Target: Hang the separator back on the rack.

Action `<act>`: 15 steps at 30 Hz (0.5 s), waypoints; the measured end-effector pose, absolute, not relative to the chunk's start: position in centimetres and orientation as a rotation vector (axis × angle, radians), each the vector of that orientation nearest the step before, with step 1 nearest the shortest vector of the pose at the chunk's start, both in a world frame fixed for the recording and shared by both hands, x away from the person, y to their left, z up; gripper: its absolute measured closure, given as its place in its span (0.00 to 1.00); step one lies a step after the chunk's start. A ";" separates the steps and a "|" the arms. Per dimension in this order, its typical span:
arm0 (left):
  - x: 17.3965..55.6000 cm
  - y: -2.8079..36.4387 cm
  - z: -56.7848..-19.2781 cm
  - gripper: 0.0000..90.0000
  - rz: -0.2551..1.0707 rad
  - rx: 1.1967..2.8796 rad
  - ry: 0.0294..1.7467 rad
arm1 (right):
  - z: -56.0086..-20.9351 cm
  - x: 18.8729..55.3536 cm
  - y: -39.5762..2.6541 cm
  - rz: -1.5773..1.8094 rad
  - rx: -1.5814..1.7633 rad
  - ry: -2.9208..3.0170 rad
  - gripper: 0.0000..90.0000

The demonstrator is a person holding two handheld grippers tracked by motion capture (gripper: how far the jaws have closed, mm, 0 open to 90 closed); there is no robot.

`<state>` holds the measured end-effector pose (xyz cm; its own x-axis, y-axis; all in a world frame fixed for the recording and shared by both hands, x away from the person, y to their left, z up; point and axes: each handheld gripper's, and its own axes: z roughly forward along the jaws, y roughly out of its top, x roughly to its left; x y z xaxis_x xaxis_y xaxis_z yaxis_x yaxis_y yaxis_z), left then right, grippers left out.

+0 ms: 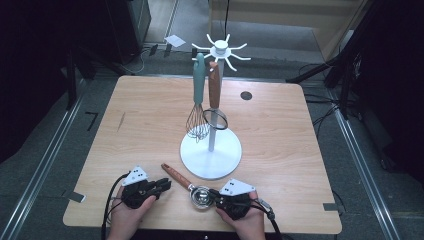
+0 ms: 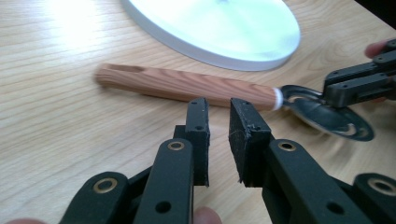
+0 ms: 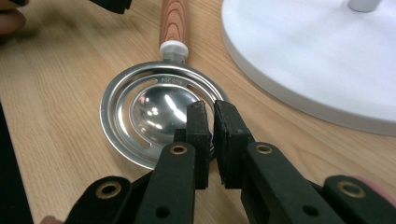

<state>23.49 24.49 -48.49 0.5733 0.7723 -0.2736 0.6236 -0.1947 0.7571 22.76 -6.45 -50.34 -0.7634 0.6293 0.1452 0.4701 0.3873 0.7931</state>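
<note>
An egg separator with a wooden handle (image 1: 176,176) (image 2: 187,86) and a slotted metal bowl (image 1: 201,196) (image 3: 149,107) lies flat on the wooden table near its front edge. My right gripper (image 1: 212,194) (image 3: 210,108) is shut on the near rim of that bowl; it also appears at the right in the left gripper view as the right gripper (image 2: 359,84). My left gripper (image 1: 165,184) (image 2: 218,105) points at the handle from the left, its tips just short of the wood. Its jaws stand a narrow gap apart with nothing between them.
A white utensil stand with a round base (image 1: 210,155) (image 2: 219,28) (image 3: 317,56) rises just behind the separator. A teal-handled whisk (image 1: 198,122) and a brown-handled utensil (image 1: 215,85) hang from it. A dark round spot (image 1: 246,95) marks the far right of the table.
</note>
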 end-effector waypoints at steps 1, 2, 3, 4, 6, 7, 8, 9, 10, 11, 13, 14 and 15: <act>23.5 24.6 -48.5 0.87 0.212 1.901 1.132 | -50.3 22.8 -6.6 1.312 0.989 2.461 0.96; 23.6 24.7 -48.5 0.86 0.219 1.901 1.139 | -50.3 22.8 -6.8 1.303 0.988 2.456 0.96; 23.7 24.8 -48.5 0.86 0.222 1.897 1.144 | -50.3 22.8 -6.9 1.298 0.997 2.453 0.96; 23.8 24.9 -48.5 0.87 0.224 1.889 1.150 | -50.3 22.8 -7.0 1.292 0.993 2.449 0.96; 24.0 25.2 -48.5 0.89 0.211 1.880 1.160 | -50.3 22.9 -7.3 1.282 1.004 2.446 0.96; 24.2 25.3 -48.5 0.90 0.204 1.873 1.168 | -50.3 22.9 -7.5 1.277 1.001 2.445 0.96; 24.3 25.4 -48.5 0.91 0.204 1.871 1.175 | -50.3 22.9 -7.6 1.275 1.006 2.442 0.95; 24.4 25.5 -48.5 0.92 0.203 1.865 1.183 | -50.3 22.9 -7.8 1.272 1.022 2.436 0.95; 24.4 25.5 -48.5 0.93 0.208 1.868 1.186 | -50.3 22.9 -8.0 1.272 1.023 2.429 0.94; 24.6 25.5 -48.5 0.93 0.213 1.863 1.195 | -50.3 22.9 -8.1 1.268 1.033 2.422 0.94; 24.8 25.5 -48.6 0.93 0.219 1.861 1.208 | -50.4 23.1 -8.6 1.278 1.057 2.408 0.94; 24.9 25.5 -48.6 0.93 0.216 1.864 1.208 | -50.4 23.1 -8.9 1.279 1.070 2.402 0.93; 24.9 25.5 -48.6 0.93 0.216 1.864 1.208 | -50.4 23.1 -9.1 1.275 1.084 2.392 0.93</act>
